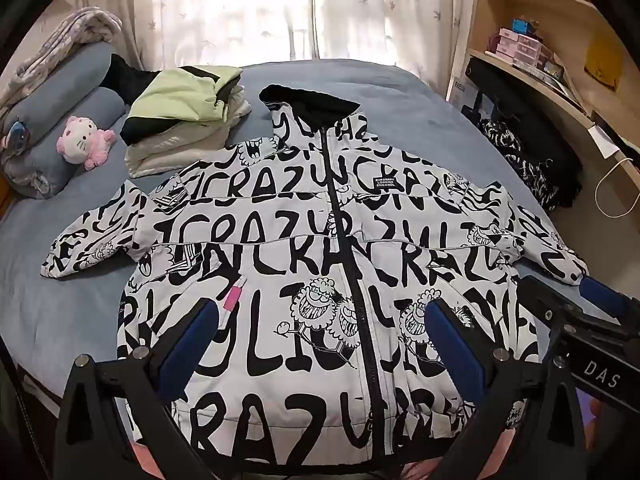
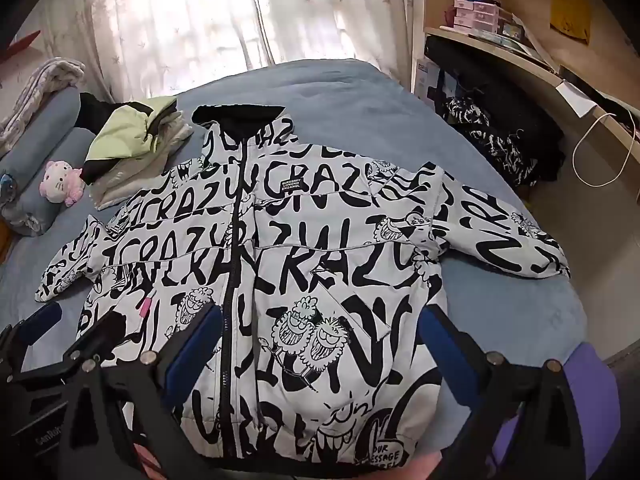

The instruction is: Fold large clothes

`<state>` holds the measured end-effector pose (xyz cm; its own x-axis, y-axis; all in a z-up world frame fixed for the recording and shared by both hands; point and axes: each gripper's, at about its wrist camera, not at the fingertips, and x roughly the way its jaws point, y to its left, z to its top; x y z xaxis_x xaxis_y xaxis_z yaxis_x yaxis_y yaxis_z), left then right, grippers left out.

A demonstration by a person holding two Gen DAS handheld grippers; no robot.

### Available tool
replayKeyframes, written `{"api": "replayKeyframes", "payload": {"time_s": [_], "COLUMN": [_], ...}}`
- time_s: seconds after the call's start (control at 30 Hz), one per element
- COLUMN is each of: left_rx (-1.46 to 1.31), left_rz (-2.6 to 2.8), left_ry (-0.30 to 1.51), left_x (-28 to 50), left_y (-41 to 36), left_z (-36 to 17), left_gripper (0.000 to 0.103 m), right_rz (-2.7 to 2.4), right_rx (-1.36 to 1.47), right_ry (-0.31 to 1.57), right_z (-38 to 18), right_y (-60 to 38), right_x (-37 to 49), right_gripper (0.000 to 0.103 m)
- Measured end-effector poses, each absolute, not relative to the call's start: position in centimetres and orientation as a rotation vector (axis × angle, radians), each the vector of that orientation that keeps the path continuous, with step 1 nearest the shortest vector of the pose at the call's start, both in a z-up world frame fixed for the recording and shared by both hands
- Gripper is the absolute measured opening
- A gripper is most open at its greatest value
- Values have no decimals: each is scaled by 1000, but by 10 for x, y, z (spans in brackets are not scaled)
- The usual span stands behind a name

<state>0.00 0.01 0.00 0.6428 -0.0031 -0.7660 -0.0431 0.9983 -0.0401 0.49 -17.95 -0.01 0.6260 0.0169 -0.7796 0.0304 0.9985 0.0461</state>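
- Though spread flat and zipped shut, looks puffy and padded: the jacket (image 1: 312, 264) probably bulky yet light, soft all through, with a smooth shell likely to slide on itself when folded over.
- Lies front up in the middle of the bed (image 1: 400, 92), collar toward the far edge by the curtains, hem at the near edge, one sleeve reaching toward each side edge.
- Best taken by pinching a sleeve cuff or a hem corner, where the padding thins; a bite into the thick body would likely spring back out.
- Left tool (image 1: 320, 344) spread wide, gripping nothing, poised above the lower front of the jacket.
- Right tool (image 2: 320, 340) likewise spread wide and empty, just beside the left one, over the same near part.
- Count: one jacket laid out, two sleeves, two tools.
- Also one stack of folded clothes (image 1: 188, 120) near the far left corner of the bed, topped by a pale green piece.
- One pink plush toy (image 1: 84, 142) beside that stack, against the grey bolsters.
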Motion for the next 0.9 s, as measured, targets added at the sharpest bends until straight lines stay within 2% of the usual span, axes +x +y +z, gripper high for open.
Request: {"api": "replayKeyframes", "payload": {"time_s": [0.9], "left_rx": [-38], "left_rz": [47], "left_ry": [858], "left_x": [5], "left_y": [9], "left_z": [-3], "left_gripper": [102], "right_rz": [24], "right_rx": [69], "right_ry": [916], "right_z": [-15], "right_y": [-176], "right_x": [14], "right_gripper": [99]}}
